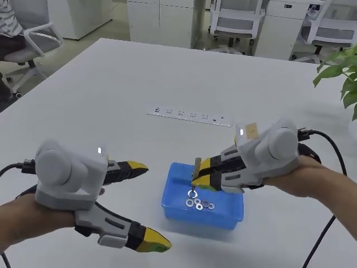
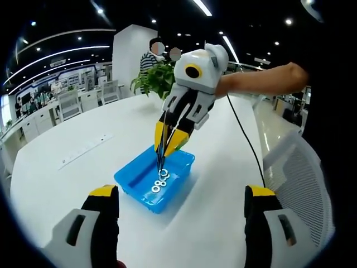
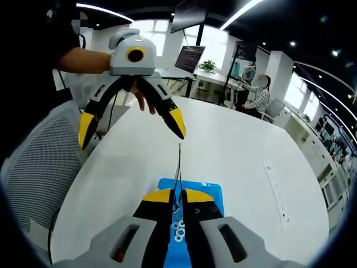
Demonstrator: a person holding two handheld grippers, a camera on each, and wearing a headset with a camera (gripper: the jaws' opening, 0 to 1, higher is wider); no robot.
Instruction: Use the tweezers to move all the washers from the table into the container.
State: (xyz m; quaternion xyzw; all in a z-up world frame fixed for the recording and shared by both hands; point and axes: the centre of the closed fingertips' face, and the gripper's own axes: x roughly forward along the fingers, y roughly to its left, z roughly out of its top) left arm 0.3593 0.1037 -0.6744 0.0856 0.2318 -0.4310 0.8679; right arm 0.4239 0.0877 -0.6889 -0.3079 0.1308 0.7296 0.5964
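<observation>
tweezers [image 2: 161, 156] squeezed near-closed in right gripper [image 3: 178, 196], tip on a washer [image 1: 192, 194] inside blue container [image 1: 228, 216], lower centre of head view; pinched or released, can't tell. looks like drop-off step. next: ease squeeze, lift clear. left gripper [image 1: 152, 204] spread, idle

The right gripper [image 1: 202, 173] hides the far right corner of the shallow blue plastic container [image 1: 178, 201]. The thin metal tweezers [image 2: 161, 158] are too fine to show whether their tips pinch a small silver washer [image 2: 163, 172]. A leafy green plant [image 1: 340, 72] is cut by the head view's right edge.
</observation>
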